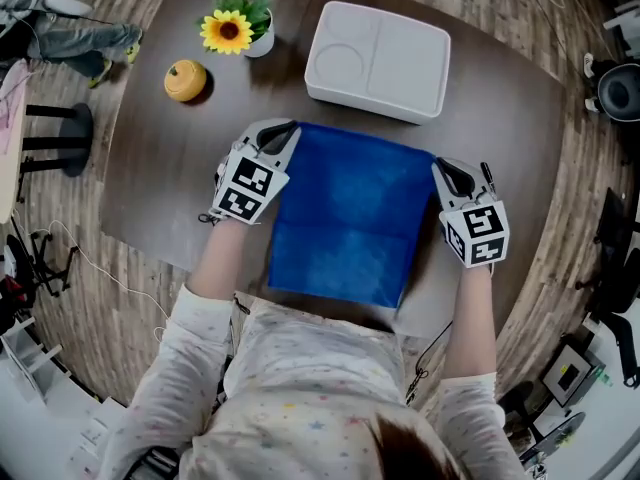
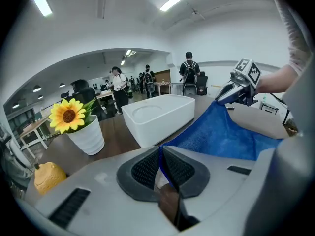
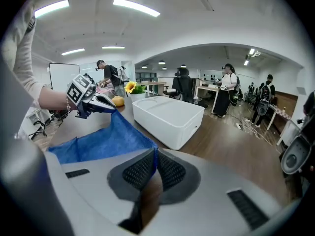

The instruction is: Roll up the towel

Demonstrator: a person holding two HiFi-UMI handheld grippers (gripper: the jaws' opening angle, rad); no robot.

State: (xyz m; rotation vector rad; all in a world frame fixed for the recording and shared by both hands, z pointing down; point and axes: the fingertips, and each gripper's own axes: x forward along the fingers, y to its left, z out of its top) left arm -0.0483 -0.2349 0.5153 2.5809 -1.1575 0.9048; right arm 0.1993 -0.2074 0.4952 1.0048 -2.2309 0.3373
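- Head view: blue towel [image 1: 350, 218] lies mid-frame on the dark table [image 1: 160, 178], just below the white tray [image 1: 378, 60]
- Left gripper [image 1: 284, 130] at the towel's upper left corner, jaws pinched tight on the blue cloth
- Right gripper [image 1: 446, 170] at the upper right corner, jaws likewise clamped on the towel's edge

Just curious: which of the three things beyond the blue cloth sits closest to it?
The white tray, right behind the blue towel; the sunflower pot and orange gourd stand farther off, leftwards.
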